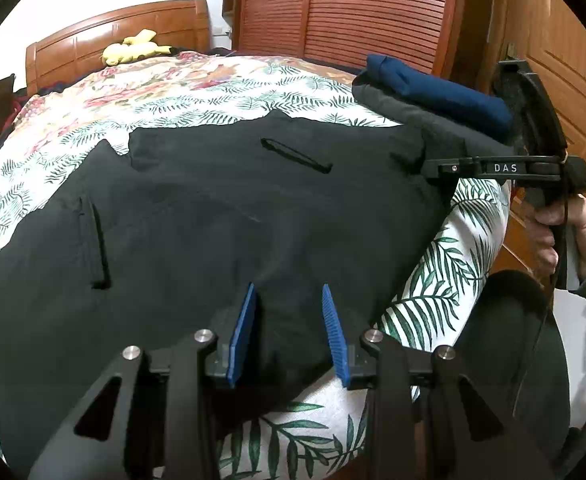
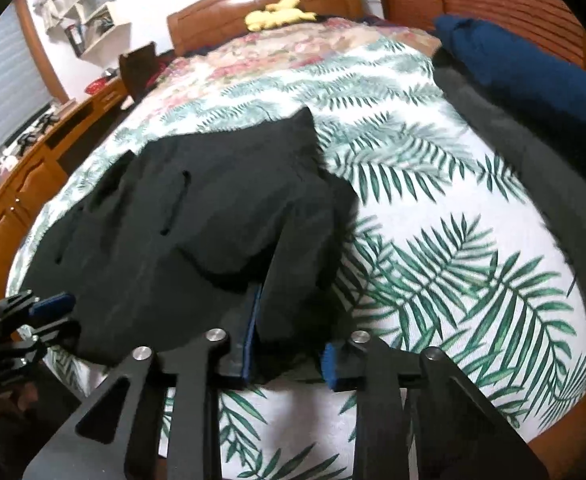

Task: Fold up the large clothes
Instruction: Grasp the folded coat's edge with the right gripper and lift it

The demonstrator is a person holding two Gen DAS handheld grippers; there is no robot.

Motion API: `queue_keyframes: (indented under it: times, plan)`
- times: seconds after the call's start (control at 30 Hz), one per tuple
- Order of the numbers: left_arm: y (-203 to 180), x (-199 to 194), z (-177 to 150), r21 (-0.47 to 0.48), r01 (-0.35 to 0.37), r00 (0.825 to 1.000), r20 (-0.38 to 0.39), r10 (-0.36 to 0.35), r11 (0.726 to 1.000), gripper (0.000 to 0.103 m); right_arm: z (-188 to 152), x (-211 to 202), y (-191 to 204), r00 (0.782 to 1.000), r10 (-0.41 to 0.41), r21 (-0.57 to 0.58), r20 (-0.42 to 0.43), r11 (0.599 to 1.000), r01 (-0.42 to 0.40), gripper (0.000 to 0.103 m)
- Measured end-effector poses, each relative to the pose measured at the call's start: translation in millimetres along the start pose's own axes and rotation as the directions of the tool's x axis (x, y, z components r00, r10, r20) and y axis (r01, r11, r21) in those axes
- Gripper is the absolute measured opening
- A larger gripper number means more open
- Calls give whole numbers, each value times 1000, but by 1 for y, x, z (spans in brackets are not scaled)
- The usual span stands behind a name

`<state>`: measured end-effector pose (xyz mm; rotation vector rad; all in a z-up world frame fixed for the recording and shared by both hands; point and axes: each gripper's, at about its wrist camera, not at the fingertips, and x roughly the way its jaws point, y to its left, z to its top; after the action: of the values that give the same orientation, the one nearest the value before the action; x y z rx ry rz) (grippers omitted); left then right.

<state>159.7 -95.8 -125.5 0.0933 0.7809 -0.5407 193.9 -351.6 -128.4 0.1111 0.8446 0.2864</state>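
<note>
A wooden sideboard [image 2: 33, 160] runs along the far left of the bed [image 2: 433, 208]. The black garment [image 1: 213, 220] lies spread on the bed's leaf-print cover, pocket slits facing up. The left gripper [image 1: 291, 296] hovers over the garment's near edge, its blue fingers [image 1: 243, 332] spread apart and holding nothing. The right gripper [image 2: 289, 320] has black cloth draped between its fingers; whether it is clenched I cannot tell. Far right, a folded navy garment [image 1: 441, 92] rests on a folded grey garment [image 1: 433, 128], touching the black garment's corner. A yellow plush toy [image 1: 133, 50] sits by the headboard [image 1: 113, 36].
</note>
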Motion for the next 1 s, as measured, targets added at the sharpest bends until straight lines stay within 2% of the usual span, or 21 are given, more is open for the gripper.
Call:
queue_keyframes:
  times: [0.23, 0.53, 0.63, 0.8, 1.0]
  plan:
    - [10, -14, 1, -15, -13, 999, 35, 14, 1000, 33, 11, -12, 19, 997, 20, -53, 69, 998, -16, 14]
    - [37, -56, 4, -60, -63, 990, 121, 70, 996, 33, 39, -35, 69, 979, 123, -158, 162, 983, -98, 13]
    - [51, -71, -1, -105, -47, 989, 134, 61, 993, 33, 48, -35, 93, 972, 166, -208, 168, 970, -129, 12]
    - [72, -107, -14, -175, -74, 979, 173, 105, 982, 33, 57, -31, 149, 954, 255, -316, 156, 928, -196, 11]
    - [100, -152, -38, -225, -163, 960, 190, 207, 961, 33, 69, -22, 230, 918, 374, -434, 132, 854, -286, 10]
